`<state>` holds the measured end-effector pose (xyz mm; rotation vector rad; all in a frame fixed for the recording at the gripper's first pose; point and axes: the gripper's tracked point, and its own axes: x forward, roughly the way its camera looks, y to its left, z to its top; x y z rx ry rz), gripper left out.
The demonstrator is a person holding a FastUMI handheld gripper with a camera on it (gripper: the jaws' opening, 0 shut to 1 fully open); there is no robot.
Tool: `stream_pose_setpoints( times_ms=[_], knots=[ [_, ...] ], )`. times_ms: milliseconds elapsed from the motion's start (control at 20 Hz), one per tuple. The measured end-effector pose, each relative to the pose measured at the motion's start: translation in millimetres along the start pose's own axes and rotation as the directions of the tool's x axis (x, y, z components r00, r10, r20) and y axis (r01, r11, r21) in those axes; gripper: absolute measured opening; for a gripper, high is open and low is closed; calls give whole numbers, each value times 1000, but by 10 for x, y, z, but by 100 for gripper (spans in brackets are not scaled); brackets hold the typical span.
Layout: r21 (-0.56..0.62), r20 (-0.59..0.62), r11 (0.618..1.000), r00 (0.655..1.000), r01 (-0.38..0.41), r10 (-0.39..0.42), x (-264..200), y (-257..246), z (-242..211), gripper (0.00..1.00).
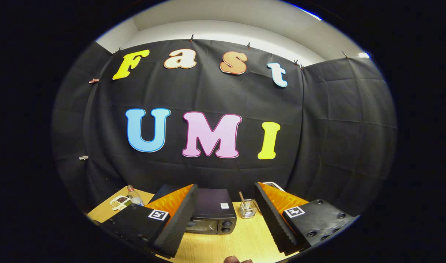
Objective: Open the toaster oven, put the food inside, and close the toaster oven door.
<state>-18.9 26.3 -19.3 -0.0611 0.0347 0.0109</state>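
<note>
You get even, fairly bright light from overhead: the pale ceiling glows and a small lamp patch at the far right blows out to white. The black cloth wall soaks up light yet shows its creases sharply. The wooden table carries a soft sheen, without harsh shadows. Your fisheye lens bends straight lines strongly outward toward the rim. The gripper, fingers spread wide apart, looks slightly soft up close.

gripper: two wedge-shaped fingers, ribbed inner faces; jaws spread wide, nothing between them; square black-and-white marker tag on each finger mount; round screw heads on the right mount
</note>
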Motion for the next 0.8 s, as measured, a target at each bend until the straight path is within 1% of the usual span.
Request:
stream_pose_setpoints(
  times_ms=[800],
  knots=[
    [-1, -1, 1000, 1000, 9, -9, 58, -28, -14, 99]
  ],
)
